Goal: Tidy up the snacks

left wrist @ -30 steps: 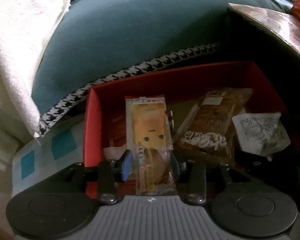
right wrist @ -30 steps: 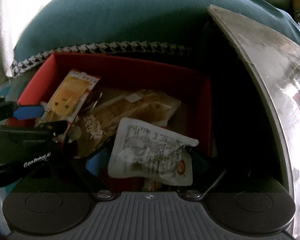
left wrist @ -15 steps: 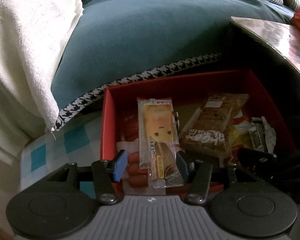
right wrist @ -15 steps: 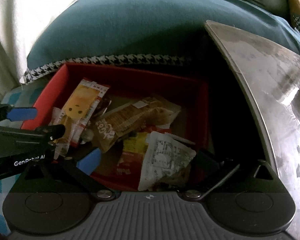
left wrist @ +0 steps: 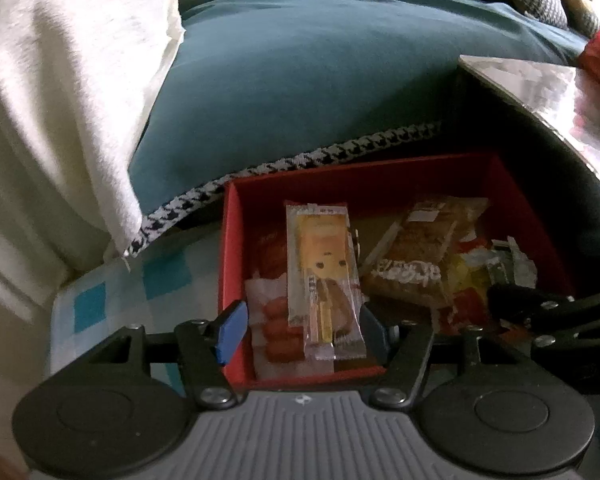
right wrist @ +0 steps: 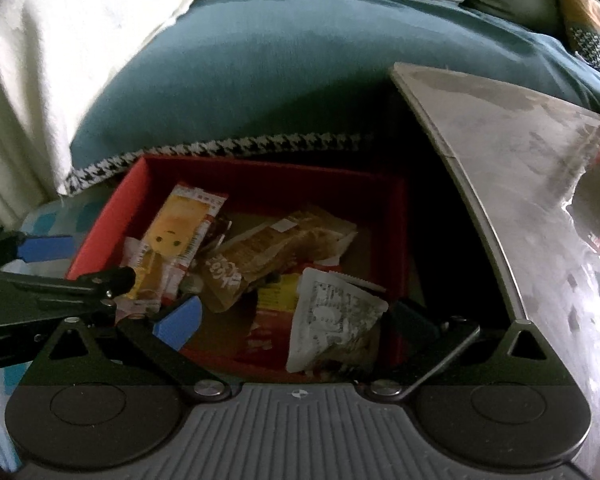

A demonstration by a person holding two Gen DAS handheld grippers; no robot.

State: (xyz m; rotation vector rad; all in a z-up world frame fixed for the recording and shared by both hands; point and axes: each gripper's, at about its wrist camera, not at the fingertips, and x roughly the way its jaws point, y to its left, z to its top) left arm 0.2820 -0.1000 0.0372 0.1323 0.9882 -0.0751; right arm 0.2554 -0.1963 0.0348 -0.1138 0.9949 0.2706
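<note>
**Both grippers open over the snack box**

My left gripper (left wrist: pixel 300 326) has its blue-padded fingers (left wrist: pixel 231 326) spread apart, flanking the near end of a long clear-film snack packet with a yellow cartoon face (left wrist: pixel 322 276); can't tell if the pads touch the film. Packet lies lengthwise along the left wall of the shallow red cardboard box (left wrist: pixel 230 256), on top of a glossy pack of red sausages (left wrist: pixel 276 330).

My right gripper (right wrist: pixel 288 320) is also open, fingers apart, nothing clamped. A crinkled white foil sachet with black print (right wrist: pixel 332 316) sits by the near-right corner of the box, just beside my right finger.

Mid-box: a brown crinkly wrapper with white lettering (right wrist: pixel 260 256), tilted across other packets.

Box sits against a teal cushion with houndstooth piping (left wrist: pixel 300 92). Glossy grey tabletop edge (right wrist: pixel 520 176) to the right.
</note>
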